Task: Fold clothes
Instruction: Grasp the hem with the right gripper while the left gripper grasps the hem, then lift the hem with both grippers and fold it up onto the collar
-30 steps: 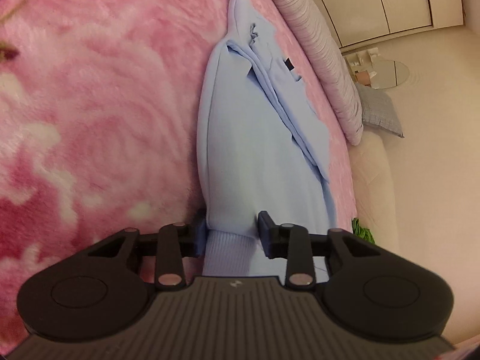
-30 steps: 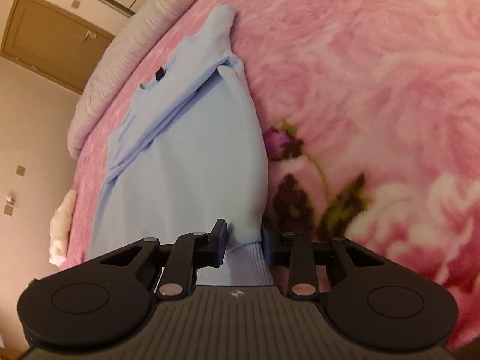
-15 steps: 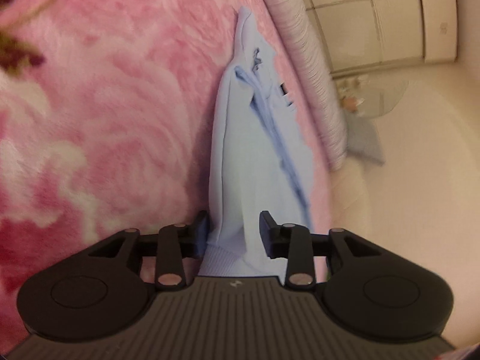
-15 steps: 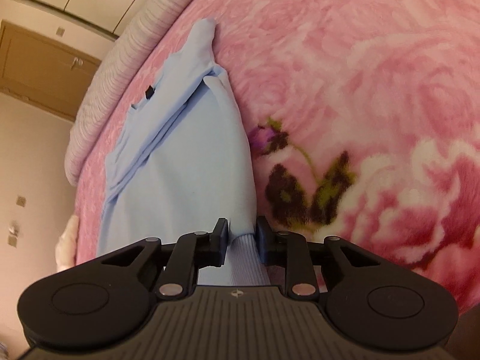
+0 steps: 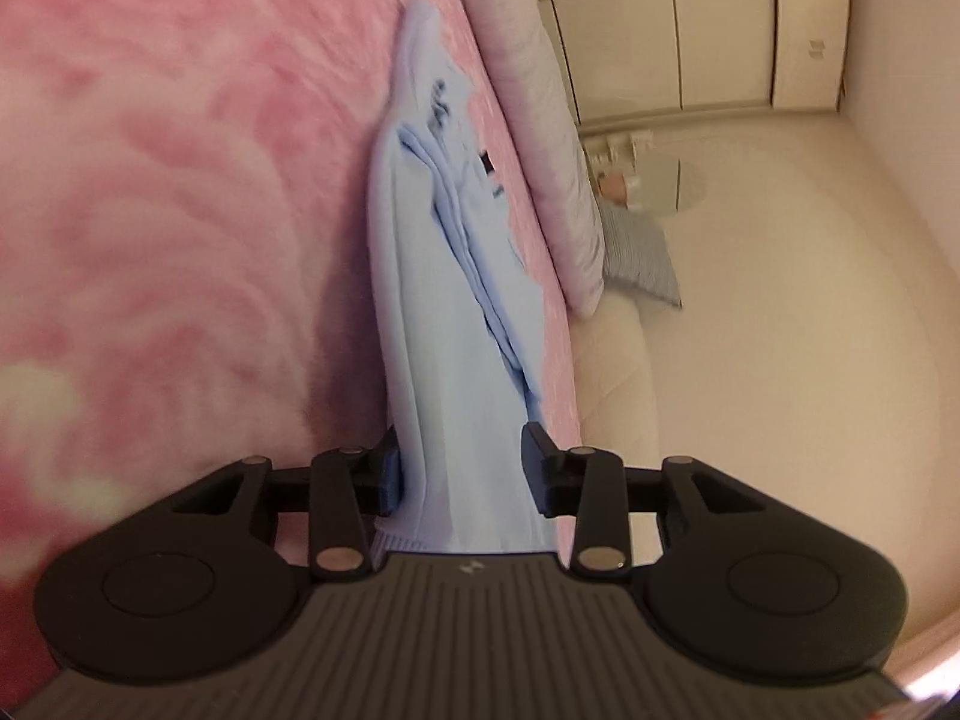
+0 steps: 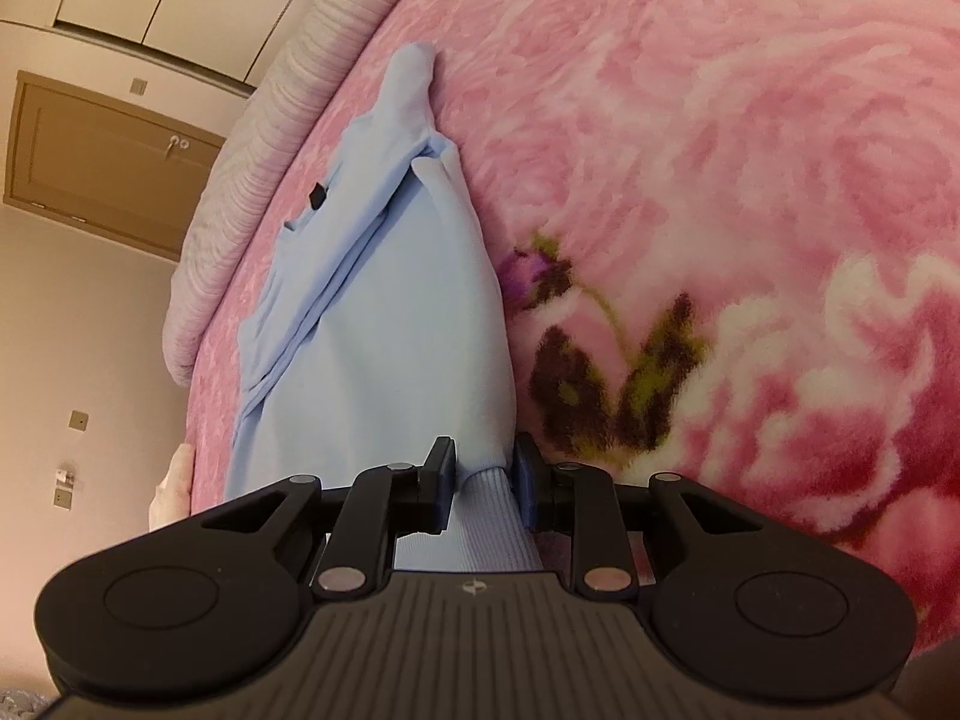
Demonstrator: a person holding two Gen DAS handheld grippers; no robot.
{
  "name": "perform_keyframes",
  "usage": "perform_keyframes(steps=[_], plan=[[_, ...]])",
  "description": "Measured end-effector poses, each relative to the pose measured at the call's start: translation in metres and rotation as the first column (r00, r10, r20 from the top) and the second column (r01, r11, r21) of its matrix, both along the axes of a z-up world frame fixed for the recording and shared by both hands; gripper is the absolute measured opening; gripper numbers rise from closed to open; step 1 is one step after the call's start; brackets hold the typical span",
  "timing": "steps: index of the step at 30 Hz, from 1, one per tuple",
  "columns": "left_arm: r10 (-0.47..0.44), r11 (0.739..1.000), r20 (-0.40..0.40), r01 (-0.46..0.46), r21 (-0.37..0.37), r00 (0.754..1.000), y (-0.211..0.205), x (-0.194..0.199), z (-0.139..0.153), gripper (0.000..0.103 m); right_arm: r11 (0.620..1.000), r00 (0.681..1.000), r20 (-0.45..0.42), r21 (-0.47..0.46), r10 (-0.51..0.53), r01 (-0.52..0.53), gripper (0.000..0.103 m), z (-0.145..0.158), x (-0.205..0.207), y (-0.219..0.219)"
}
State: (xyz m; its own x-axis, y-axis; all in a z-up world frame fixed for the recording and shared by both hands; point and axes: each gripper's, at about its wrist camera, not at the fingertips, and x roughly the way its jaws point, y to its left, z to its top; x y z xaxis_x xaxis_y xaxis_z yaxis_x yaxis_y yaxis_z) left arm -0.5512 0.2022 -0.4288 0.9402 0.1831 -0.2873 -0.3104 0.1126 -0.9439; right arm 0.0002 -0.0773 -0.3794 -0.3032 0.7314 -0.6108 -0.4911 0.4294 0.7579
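We can read no lettering anywhere: the small dark tag (image 6: 316,197) on the pale blue sweatshirt (image 6: 384,324) is too small to make out, and a dark mark near its collar in the left wrist view is blurred. The sweatshirt is soft, smooth knit with a ribbed hem, and it stretches forward from both tongs across the fluffy pink rose-patterned blanket (image 6: 720,150) on the bed. Our right tongs (image 6: 485,483) are nearly closed, pinching the ribbed hem between them. Our left tongs (image 5: 462,468) stand wider, with the hem (image 5: 420,531) passing between them; the fabric lies against the left finger, but we cannot tell whether they grip it. Beyond the garment runs a ribbed pale quilt edge (image 6: 252,138); left of the right tongs stands a brown wooden door (image 6: 102,162).
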Motion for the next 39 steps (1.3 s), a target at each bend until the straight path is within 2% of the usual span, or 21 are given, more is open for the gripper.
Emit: perform_keyframes(steps=[1,3,5,11,15,20,25,28,30,33,35,36,37,39], plan=[[-0.01,1.0,-0.023,0.01,0.006,1.0,0.002,0.003,0.001,0.018,1.0,1.0,-0.001,0.003,0.003,-0.003,0.028,0.001,0.0,0.0],[-0.014,1.0,-0.07,0.015,0.013,0.997,0.002,0.005,0.002,0.004,1.0,1.0,0.012,-0.001,0.006,-0.006,0.025,0.001,-0.001,0.0],[-0.004,0.999,-0.098,0.007,0.032,0.995,-0.003,0.005,0.006,0.003,1.0,0.999,0.041,-0.016,0.007,-0.007,0.016,0.002,-0.003,0.0],[0.036,0.997,-0.155,-0.026,0.067,0.987,-0.022,0.004,0.019,0.002,1.0,0.998,0.054,-0.015,-0.008,0.009,0.013,0.013,-0.01,-0.005],[0.043,0.994,-0.132,-0.029,0.105,0.99,-0.032,-0.002,0.042,0.002,0.998,0.999,0.044,0.059,-0.016,0.013,0.012,0.039,-0.016,-0.02],[0.052,0.991,-0.096,-0.04,0.126,0.994,-0.066,-0.041,0.063,0.002,0.994,0.998,0.055,0.106,-0.014,0.008,0.012,0.073,-0.034,-0.049],[0.096,0.992,-0.059,-0.091,0.083,0.994,-0.134,-0.104,0.06,0.0,0.992,0.999,0.031,0.126,-0.031,0.027,0.012,0.086,-0.064,-0.111],[0.125,0.991,-0.022,-0.125,0.038,0.992,-0.169,-0.138,0.054,0.0,0.993,0.999,-0.003,0.107,-0.041,0.041,0.012,0.079,-0.084,-0.148],[0.124,0.992,-0.056,-0.124,0.009,0.991,-0.179,-0.147,0.047,0.0,0.995,0.999,-0.033,0.086,-0.039,0.042,0.012,0.069,-0.094,-0.157],[0.118,0.993,-0.1,-0.12,-0.008,0.988,-0.172,-0.142,0.038,0.0,0.997,0.997,-0.057,0.048,-0.051,0.054,0.013,0.055,-0.099,-0.157],[0.126,0.992,-0.101,-0.126,0.008,0.987,-0.163,-0.137,0.038,0.012,0.997,0.997,-0.054,0.049,-0.056,0.059,0.013,0.056,-0.097,-0.15],[0.124,0.992,-0.11,-0.123,0.017,0.986,-0.158,-0.134,0.039,0.029,0.997,0.998,-0.039,0.056,-0.051,0.053,0.014,0.059,-0.096,-0.147],[0.119,0.993,-0.121,-0.116,0.027,0.986,-0.153,-0.131,0.04,0.034,0.997,0.999,-0.023,0.063,-0.045,0.046,0.015,0.061,-0.095,-0.144],[0.097,0.995,-0.156,-0.091,0.042,0.983,-0.143,-0.123,0.04,0.036,0.997,0.999,-0.012,0.057,-0.051,0.052,0.018,0.062,-0.091,-0.143]])
